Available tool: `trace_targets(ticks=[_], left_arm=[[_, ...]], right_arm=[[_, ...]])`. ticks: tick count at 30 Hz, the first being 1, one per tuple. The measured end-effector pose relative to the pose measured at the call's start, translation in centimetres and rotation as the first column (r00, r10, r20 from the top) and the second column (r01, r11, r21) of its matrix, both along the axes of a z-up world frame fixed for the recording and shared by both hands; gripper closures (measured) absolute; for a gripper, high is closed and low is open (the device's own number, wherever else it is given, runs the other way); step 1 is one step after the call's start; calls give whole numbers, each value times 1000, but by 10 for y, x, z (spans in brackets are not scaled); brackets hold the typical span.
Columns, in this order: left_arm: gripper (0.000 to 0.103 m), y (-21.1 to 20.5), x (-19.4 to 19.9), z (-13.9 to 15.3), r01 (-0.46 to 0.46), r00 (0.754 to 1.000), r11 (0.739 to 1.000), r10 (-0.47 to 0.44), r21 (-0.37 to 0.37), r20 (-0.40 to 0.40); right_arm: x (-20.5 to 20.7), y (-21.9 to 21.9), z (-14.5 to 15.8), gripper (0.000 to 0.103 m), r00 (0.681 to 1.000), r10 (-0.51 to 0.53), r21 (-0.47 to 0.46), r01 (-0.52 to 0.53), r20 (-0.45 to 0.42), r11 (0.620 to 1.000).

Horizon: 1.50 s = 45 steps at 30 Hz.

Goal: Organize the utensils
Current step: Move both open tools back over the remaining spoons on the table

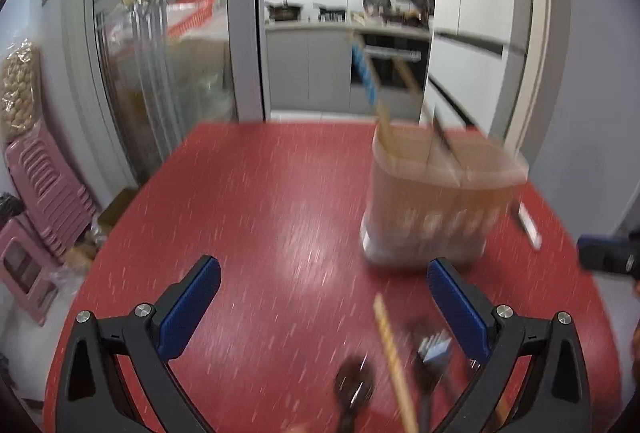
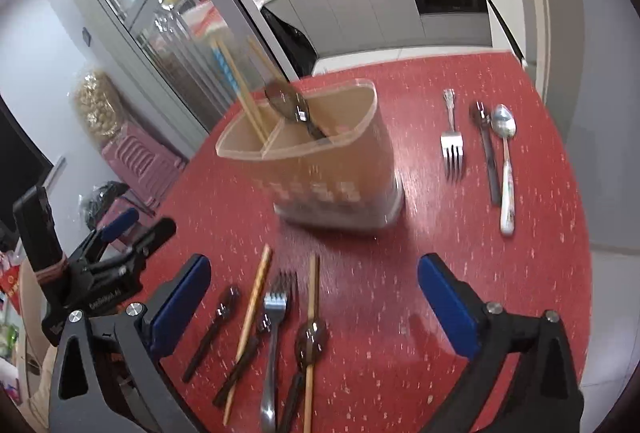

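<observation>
A: Entry. Left gripper [image 1: 324,307] spread wide, nothing between its pads, hovering over the red table [image 1: 260,201]. Advice: take one piece per pass, pinch mid-handle.

B: Right gripper [image 2: 314,297]?

A: Also wide open and empty. Below its fingers lies a row: dark spoon [image 2: 218,325], chopstick [image 2: 250,325], fork [image 2: 272,337]. Utensil holder [image 2: 332,161] stands just ahead; more cutlery beyond to its right, including a steel spoon [image 2: 505,161].

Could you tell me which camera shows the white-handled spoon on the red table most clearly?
The right wrist view: the white-handled spoon lies in full view, right of the utensil holder. The left wrist view shows only a blurred sliver behind the holder, possibly its handle.
</observation>
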<state>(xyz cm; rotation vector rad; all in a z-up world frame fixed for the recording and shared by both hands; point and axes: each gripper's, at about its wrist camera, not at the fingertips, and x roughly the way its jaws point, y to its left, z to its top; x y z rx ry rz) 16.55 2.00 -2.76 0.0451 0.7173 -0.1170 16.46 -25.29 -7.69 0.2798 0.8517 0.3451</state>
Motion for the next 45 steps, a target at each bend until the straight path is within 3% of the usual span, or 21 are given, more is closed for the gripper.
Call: trace_targets(ticks=[6, 13, 17, 24, 29, 33, 35, 41, 43, 45], left_arm=[[0, 14, -18, -73, -10, 992, 1000, 10, 5, -123], [0, 15, -37, -135, -16, 985, 1000, 19, 20, -171], [0, 7, -42, -150, -6, 986, 998, 16, 61, -166], [0, -6, -37, -183, 9, 982, 998, 5, 69, -189], [0, -18, -20, -196, 37, 981, 996, -20, 84, -194], [0, -27, -18, -205, 47, 978, 994, -26, 97, -208], [0, -32, -17, -206, 54, 977, 994, -32, 97, -209], [0, -36, -13, -216, 85, 971, 991, -58, 106, -233], [3, -40, -8, -213, 101, 967, 989, -71, 112, -243], [5, -44, -10, -218, 116, 966, 987, -87, 108, -245]], right_arm=[[-19, 11, -35, 0, 993, 8, -53, -14, -119, 999], [-41, 25, -73, 0, 980, 16, -96, -35, -197, 995], [-46, 29, -82, 1, 974, 12, -99, -35, -225, 995], [-44, 40, -81, 32, 970, 9, -129, -42, -243, 991], [-41, 43, -83, 42, 965, 17, -119, -50, -263, 992], [-40, 54, -89, 61, 955, 30, -151, -78, -296, 985], [-39, 61, -91, 67, 952, 35, -174, -92, -305, 980], [-35, 78, -92, 70, 951, 43, -259, -127, -305, 958], [-37, 84, -92, 77, 954, 43, -305, -138, -298, 942], [-38, 85, -93, 91, 954, 43, -315, -141, -297, 939]])
